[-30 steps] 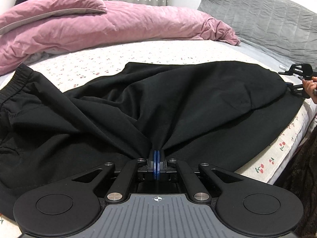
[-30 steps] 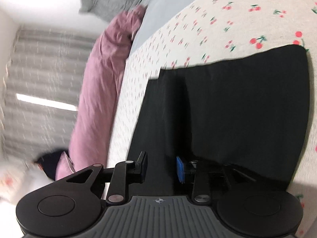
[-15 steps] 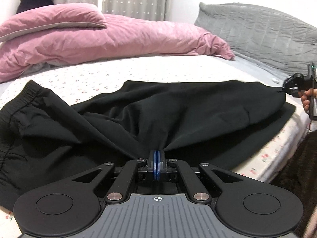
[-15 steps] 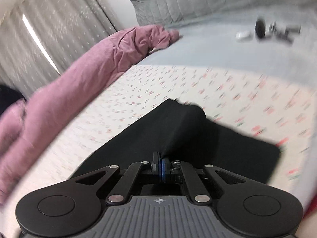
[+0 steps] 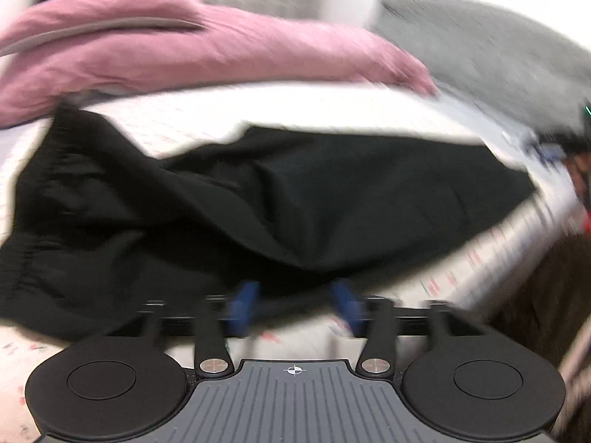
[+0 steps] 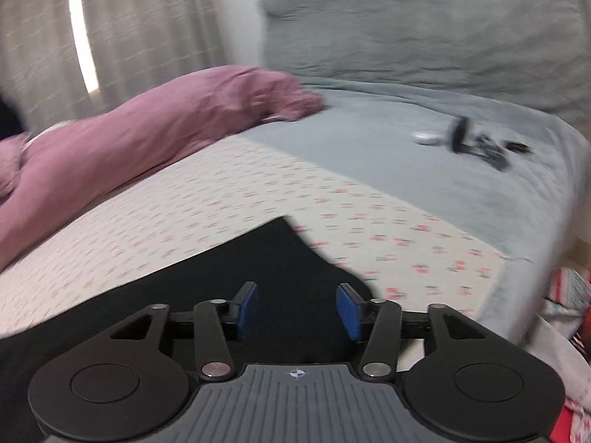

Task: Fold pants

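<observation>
Black pants [image 5: 295,199] rumpled on cherry-print sheet [image 6: 221,199], left tongs [image 5: 295,308] and right tongs [image 6: 297,310] both spread

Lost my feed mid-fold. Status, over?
Left gripper open, right gripper open, both empty. Black pants lying on the bed, one leg over the other, waistband bunched. Nothing in the way.

Your left gripper [image 5: 295,304] has its jaws spread wide, nothing between the pads. Your right gripper [image 6: 298,308] is likewise spread, empty.
</observation>
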{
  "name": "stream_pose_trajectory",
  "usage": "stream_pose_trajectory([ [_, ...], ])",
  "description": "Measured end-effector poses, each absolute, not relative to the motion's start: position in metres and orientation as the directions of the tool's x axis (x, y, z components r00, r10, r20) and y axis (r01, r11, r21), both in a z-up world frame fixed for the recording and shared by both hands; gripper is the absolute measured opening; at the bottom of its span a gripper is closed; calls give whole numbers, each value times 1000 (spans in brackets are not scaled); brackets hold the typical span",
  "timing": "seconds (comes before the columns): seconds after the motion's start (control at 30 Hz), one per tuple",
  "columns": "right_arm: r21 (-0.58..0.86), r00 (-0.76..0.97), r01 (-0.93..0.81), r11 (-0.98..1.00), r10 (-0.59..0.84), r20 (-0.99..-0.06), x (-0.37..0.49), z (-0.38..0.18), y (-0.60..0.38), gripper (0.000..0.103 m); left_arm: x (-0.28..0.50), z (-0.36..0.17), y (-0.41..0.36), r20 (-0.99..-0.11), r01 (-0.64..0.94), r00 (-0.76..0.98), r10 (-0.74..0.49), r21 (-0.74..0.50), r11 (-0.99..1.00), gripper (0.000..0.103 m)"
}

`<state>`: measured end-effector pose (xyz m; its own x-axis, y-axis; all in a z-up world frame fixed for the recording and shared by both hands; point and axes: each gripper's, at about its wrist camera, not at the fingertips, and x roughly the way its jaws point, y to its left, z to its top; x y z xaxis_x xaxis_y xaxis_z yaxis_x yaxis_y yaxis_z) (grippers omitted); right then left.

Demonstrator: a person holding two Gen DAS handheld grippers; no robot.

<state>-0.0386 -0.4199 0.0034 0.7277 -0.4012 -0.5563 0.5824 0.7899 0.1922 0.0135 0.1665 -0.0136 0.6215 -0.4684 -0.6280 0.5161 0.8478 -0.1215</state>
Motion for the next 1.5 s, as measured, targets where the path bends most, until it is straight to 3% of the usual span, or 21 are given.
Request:
stream_pose_trajectory([
  [0.07, 198, 762, 512, 836, -335, -554, -30, 7, -403, 71, 20, -4, 176, -604, 434, 676, -421, -135, 891, 73],
  [0.27, 219, 808, 296, 930, -122, -577, 10, 6, -346, 77, 57, 18, 195, -621, 117, 757, -203, -177, 977, 77],
  [0.7, 219, 779, 22, 976, 120, -615, 55, -22, -258, 83, 142, 13, 182, -614, -308, 778, 135, -185, 933, 76],
  [0.77, 219, 761, 6, 976, 137, -634, 59, -30, -251, 83, 150, 12, 174, -593, -333, 785, 178, -163, 929, 74],
  [0.8, 213, 753, -2, 977, 142, -642, 59, -32, -249, 83, 152, 11, 172, -584, -347, 786, 201, -149, 926, 67],
  [0.83, 204, 748, -16, 979, 147, -648, 58, -33, -247, 83, 153, 10, 171, -576, -356, 788, 217, -139, 924, 42],
  [0.9, 186, 747, -48, 981, 159, -646, 58, -32, -243, 83, 148, 9, 175, -575, -370, 787, 222, -153, 916, 12],
  [1.0, 168, 747, -90, 982, 178, -640, 56, -29, -238, 83, 127, 13, 193, -557, -383, 805, 203, -226, 896, 5],
  [1.17, 167, 733, -113, 980, 195, -651, 56, -29, -237, 83, 79, 20, 240, -568, -378, 809, 152, -304, 875, 5],
  [1.37, 171, 727, -131, 976, 212, -653, 61, -29, -229, 83, 52, -7, 298, -729, -383, 684, 21, -335, 861, 15],
  [1.43, 178, 722, -135, 975, 220, -656, 62, -31, -226, 83, 44, -10, 310, -718, -365, 696, -14, -371, 854, 23],
  [1.5, 179, 718, -136, 974, 221, -660, 62, -31, -223, 83, 36, -9, 317, -682, -341, 730, -44, -419, 841, 25],
])
